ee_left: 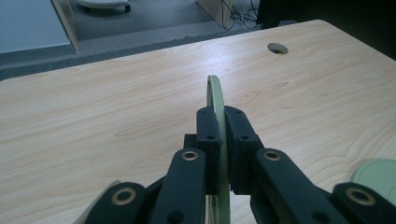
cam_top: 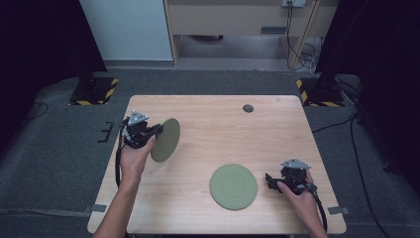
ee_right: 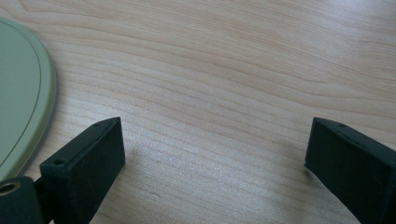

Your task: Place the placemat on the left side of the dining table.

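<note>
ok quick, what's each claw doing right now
left claw: shut on the edge of the lifted green plate
right claw: open, holding nothing, beside the flat green plate

Wide-open right gripper [ee_right: 215, 163] above table [ee_right: 224, 74], beside green plate [ee_right: 18, 93]

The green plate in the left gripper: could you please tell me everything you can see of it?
The held plate is a round, flat, matt olive-green disc, plastic by its look, with a thin pale rim. The left gripper is shut on its edge and holds it lifted over the left part of the wooden table, turned on edge and tilted. Nothing else touches it. A second, similar plate lies flat nearer the right gripper.
</note>
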`<action>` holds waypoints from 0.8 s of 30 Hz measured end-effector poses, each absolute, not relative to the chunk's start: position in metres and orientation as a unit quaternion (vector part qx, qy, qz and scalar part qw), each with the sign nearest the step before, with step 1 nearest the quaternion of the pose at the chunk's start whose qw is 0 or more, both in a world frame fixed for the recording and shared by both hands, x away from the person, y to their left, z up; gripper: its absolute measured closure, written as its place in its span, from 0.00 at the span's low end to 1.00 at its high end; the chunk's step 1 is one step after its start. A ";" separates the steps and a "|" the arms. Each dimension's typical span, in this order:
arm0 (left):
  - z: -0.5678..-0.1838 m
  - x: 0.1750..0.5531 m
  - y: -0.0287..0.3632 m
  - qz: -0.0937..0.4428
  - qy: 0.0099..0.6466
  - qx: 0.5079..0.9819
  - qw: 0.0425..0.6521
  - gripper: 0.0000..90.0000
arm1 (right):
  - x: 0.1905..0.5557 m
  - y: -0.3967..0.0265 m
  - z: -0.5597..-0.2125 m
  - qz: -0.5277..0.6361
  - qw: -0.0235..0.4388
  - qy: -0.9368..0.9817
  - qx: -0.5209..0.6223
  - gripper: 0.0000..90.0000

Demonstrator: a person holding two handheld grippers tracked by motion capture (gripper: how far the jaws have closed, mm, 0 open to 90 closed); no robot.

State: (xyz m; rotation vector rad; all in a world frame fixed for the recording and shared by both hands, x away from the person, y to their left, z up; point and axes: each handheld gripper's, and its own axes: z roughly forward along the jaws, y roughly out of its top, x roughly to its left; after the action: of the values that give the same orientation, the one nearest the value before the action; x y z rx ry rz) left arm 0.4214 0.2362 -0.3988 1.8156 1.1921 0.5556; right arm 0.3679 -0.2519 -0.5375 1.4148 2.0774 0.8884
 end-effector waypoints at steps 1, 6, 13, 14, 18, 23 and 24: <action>-0.400 0.422 0.236 0.223 0.480 0.729 0.435 0.95 | 0.368 -0.252 -0.537 0.324 0.236 0.757 0.516 0.06; -0.403 0.422 0.238 0.223 0.482 0.728 0.434 0.95 | 0.368 -0.252 -0.538 0.323 0.235 0.757 0.517 0.06; -0.407 0.423 0.245 0.223 0.489 0.725 0.430 0.95 | 0.368 -0.252 -0.538 0.322 0.235 0.759 0.515 0.05; -0.408 0.424 0.246 0.223 0.491 0.724 0.430 0.95 | 0.368 -0.252 -0.538 0.321 0.235 0.759 0.515 0.05; -0.410 0.425 0.251 0.223 0.498 0.719 0.430 0.95 | 0.368 -0.252 -0.538 0.321 0.235 0.759 0.515 0.05; -0.412 0.426 0.260 0.232 0.505 0.714 0.425 0.95 | 0.368 -0.251 -0.538 0.320 0.236 0.761 0.513 0.05; -0.412 0.426 0.262 0.232 0.507 0.713 0.424 0.95 | 0.367 -0.251 -0.538 0.320 0.235 0.761 0.513 0.05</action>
State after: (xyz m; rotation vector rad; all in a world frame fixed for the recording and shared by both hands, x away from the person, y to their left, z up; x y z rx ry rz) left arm 0.4260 0.2620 -0.4123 1.7849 1.2681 0.5810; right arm 0.3674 -0.2512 -0.5378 1.4076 2.0876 0.8783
